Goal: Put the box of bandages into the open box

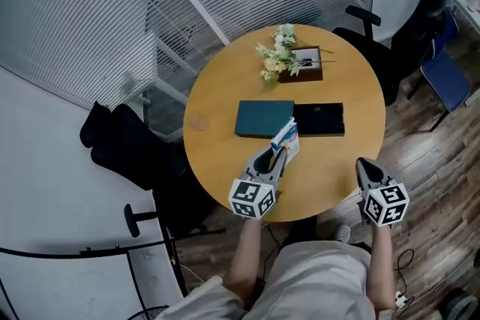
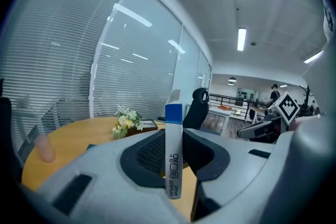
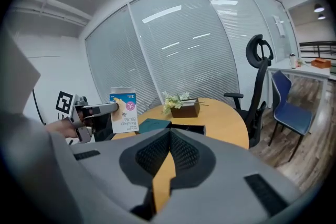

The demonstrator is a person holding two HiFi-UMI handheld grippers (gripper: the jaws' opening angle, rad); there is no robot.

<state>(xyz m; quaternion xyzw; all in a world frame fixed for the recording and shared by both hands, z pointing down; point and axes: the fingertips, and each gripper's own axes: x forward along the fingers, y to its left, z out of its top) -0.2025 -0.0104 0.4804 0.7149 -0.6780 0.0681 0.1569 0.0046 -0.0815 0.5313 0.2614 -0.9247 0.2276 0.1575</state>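
Left tool clamped on the box of bandages, holding it narrow edge up above the round bench. It sits just short of the teal lid, with the black open box beside that. Right tool jaws together, empty, at the bench's near right edge.

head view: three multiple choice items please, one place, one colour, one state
1. Where is the bandage box? A on the floor B between the left gripper's jaws C in the right gripper
2. What colour is the lid beside the open box? A teal B red C white
3. The right gripper is A shut, empty B holding the lid C wide open
Answers: 1 B, its jaws press on the box. 2 A, it shows teal beside the black box. 3 A, its jaws meet on nothing.
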